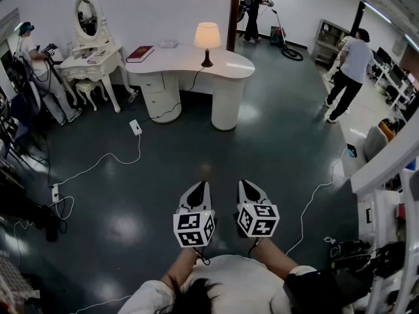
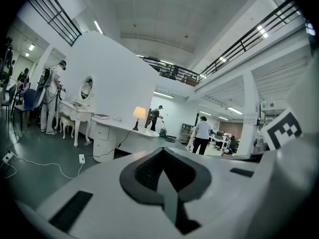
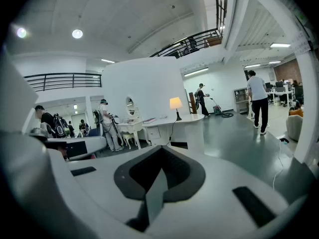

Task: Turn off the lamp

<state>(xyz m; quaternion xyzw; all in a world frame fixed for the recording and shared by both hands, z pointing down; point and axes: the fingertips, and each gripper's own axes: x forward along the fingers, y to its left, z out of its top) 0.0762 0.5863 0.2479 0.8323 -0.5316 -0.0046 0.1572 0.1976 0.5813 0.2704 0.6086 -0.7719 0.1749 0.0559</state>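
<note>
A lit table lamp (image 1: 207,41) with a pale shade and dark base stands on a white curved desk (image 1: 229,67) far ahead across the dark floor. The same lamp (image 2: 139,114) shows small in the left gripper view, and the lamp (image 3: 175,104) shows small in the right gripper view too. Its dark cord runs down the desk front toward a white power strip (image 1: 135,127) on the floor. My left gripper (image 1: 198,188) and right gripper (image 1: 247,187) are held side by side low in the head view, far from the desk. Both are shut, with nothing between the jaws.
A red book (image 1: 140,53) lies on the desk's left end, beside a white vanity table (image 1: 91,57) with a mirror. A person (image 1: 33,64) stands at the left, another (image 1: 350,70) walks at the right, a third (image 1: 254,8) vacuums at the back. White cables (image 1: 98,162) trail across the floor.
</note>
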